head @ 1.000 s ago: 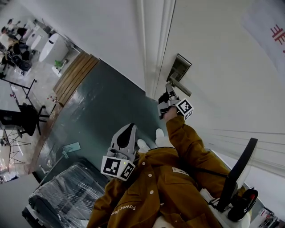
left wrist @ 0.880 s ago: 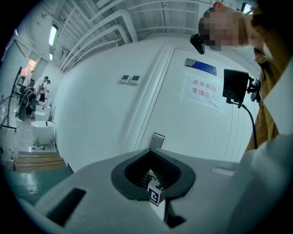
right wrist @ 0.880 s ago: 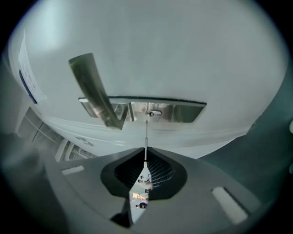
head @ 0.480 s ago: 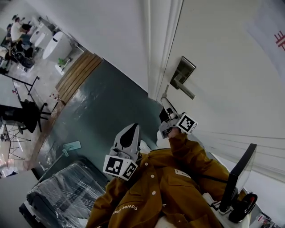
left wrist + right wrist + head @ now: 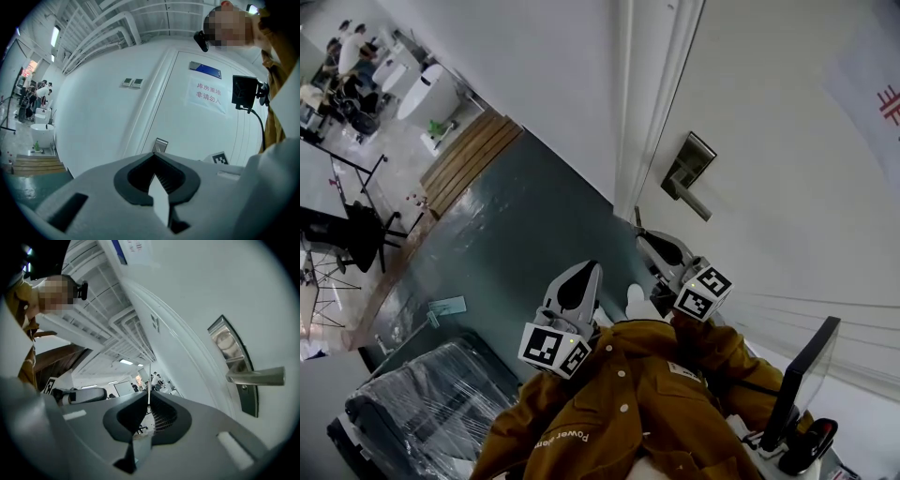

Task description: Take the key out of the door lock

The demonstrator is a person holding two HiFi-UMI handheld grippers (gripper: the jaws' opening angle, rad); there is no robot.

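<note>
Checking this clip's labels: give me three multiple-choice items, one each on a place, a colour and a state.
1. Where is the door handle relative to the right gripper?
A. Between its jaws
B. Apart, on the door beyond it
C. Behind the person

2. The person's jacket is:
A. mustard brown
B. blue
C. white

3. The right gripper's jaws are:
A. wide open
B. clamped on the handle
C. shut on a thin key

1 B: bare door shows between them.
2 A: it shows brown throughout.
3 C: it stands edge-on between them.
</note>
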